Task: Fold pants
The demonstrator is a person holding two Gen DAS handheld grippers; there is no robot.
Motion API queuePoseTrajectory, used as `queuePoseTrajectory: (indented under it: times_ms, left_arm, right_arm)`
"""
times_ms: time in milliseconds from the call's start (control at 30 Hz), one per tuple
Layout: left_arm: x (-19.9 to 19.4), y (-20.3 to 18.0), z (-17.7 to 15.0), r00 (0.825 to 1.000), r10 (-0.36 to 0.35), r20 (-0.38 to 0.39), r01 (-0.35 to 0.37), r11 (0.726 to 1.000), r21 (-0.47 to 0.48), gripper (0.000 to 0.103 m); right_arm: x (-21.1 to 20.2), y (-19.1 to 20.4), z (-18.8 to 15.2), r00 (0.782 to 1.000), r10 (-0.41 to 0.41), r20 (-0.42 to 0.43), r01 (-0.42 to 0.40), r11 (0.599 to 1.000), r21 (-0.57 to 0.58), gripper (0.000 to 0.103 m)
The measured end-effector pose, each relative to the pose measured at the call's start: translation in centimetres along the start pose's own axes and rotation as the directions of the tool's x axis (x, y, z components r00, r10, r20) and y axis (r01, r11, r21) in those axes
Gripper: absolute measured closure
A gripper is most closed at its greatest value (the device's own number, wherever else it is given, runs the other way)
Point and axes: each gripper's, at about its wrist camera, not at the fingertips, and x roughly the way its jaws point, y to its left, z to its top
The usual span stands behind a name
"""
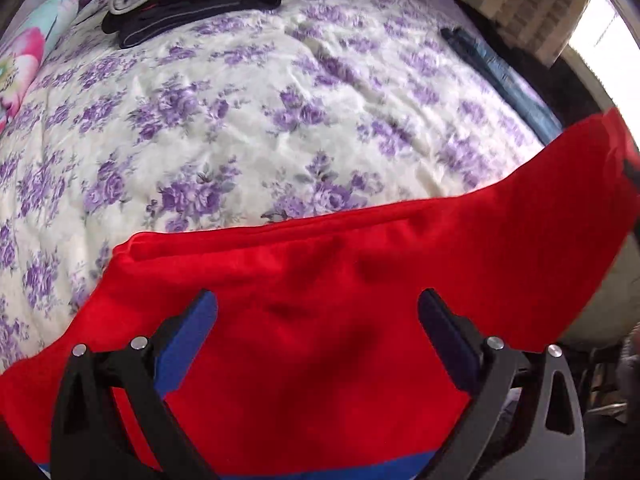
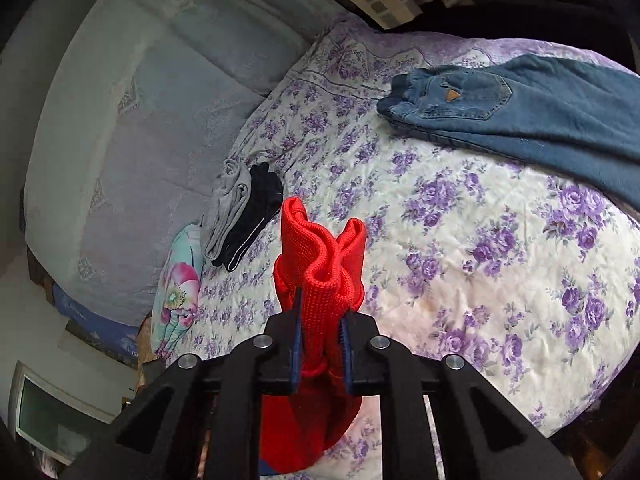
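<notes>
The red pants (image 1: 328,320) stretch across the near edge of the bed in the left wrist view, one end lifted up to the right. My left gripper (image 1: 318,300) is open just above the red cloth, its jaws wide apart, holding nothing. In the right wrist view my right gripper (image 2: 320,312) is shut on a bunched, ribbed end of the red pants (image 2: 324,256), which sticks up between the jaws above the bed.
The bed has a white quilt with purple flowers (image 1: 260,120). A stack of folded grey and dark clothes (image 2: 240,220) lies at the far left by a flowered pillow (image 2: 176,300). Blue jeans (image 2: 520,108) lie at the far right.
</notes>
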Motion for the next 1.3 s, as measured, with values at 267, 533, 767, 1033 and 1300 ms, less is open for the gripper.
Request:
queuePoseTrajectory:
  times_ms: [267,533,767,1033,1300]
  left_arm:
    - [-5.2,4.2,-1.4,0.988,-0.04,0.146,0.062,0.986,-0.153,0.005]
    - [-16.6,19.4,-12.4,0.951,0.098,0.295,0.09,0.822,-0.562,0.005]
    - [-20.0,24.0,-21.6,0.951,0.186,0.248,0.043,0.713,-0.7,0.005]
    - [-17.9,23.4,-24.7,0.968,0.119,0.22,0.088,0.664,-0.743,0.005]
    - [-15.0,21.2,-23.6,0.977,0.021,0.21,0.141,0.675,-0.725,0.005]
  right_arm:
    - [1.4,9.8,-2.0,0.998,0.016,-0.062,-0.034,0.949,-0.314,0.088]
    - [8.6,20.4,-9.7,0.981,-0.04,-0.192,-0.103,0.727,-0.679,0.088]
    - [16.2,21.4,-25.1,0.929,-0.279,-0.242,-0.181,0.229,-0.957,0.088]
    - [13.0,22.6,-22.3,0.875,-0.148,-0.461,-0.364,0.427,-0.828,0.066]
    - [17.3,18.6,-18.9,0.85,-0.303,-0.43,-0.174,0.61,-0.773,0.076]
